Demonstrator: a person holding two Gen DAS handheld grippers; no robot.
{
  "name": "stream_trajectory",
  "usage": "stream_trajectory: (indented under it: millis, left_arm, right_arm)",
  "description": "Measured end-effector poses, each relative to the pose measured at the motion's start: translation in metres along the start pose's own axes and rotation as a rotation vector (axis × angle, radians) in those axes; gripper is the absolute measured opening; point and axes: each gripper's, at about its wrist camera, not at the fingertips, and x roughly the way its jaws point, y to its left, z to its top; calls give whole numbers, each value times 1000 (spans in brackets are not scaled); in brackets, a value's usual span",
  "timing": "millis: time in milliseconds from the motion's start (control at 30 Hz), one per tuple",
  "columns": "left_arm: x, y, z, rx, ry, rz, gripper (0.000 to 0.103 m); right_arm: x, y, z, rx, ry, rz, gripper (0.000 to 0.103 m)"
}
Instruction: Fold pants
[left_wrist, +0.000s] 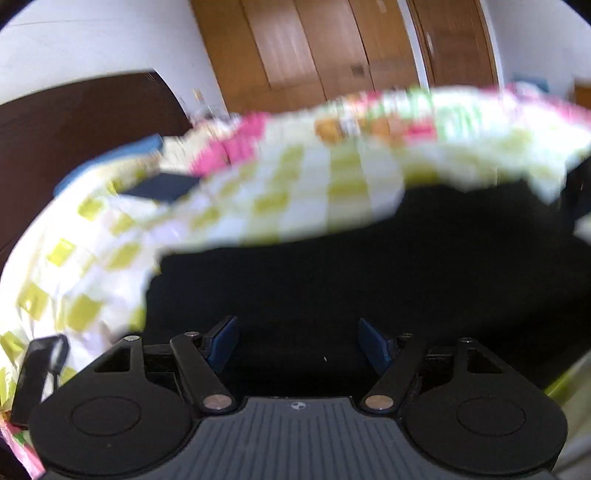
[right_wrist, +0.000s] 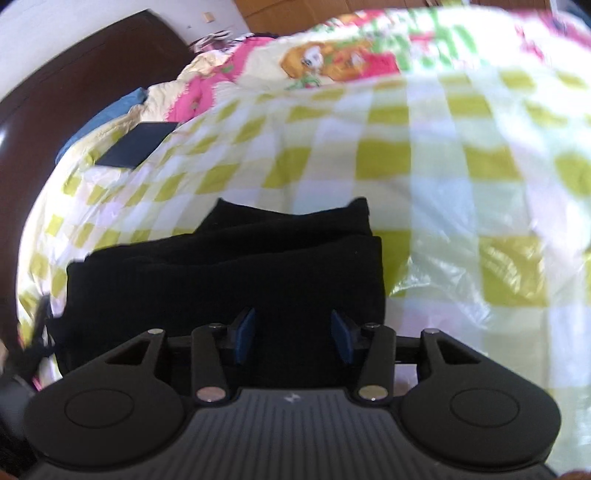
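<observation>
Our right gripper (right_wrist: 293, 338) and left gripper (left_wrist: 297, 345) hover, jaws parted and empty, over black pants (right_wrist: 229, 269) stacked on the checked bed (right_wrist: 436, 177).

We risk pinching one layer and spilling the stack.

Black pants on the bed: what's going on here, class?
A person with a gripper in each hand is folding black pants on a checkered bedspread. The pants lie in stacked folded layers. The left gripper and right gripper both sit open over the dark cloth, gripping nothing.
</observation>
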Motion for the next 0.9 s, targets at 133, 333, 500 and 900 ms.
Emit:
stream_trajectory:
  millis: [133,333,500,900]
  left_arm:
    - [-14,-13,6,65,-16,34,84]
    - [-18,-28,33,153,-60,30,84]
    - [-13,-62,47,245,-64,-6,84]
    - [-61,-119,45,281,-65,-294,84]
  right_arm:
    - [-12,-21,1,85,-42,69,47]
    - [-14,-49,2,103,-71,109,53]
    - [2,-63,19,101,-38,199,53]
    - [3,-37,74,-499,120,293,49]
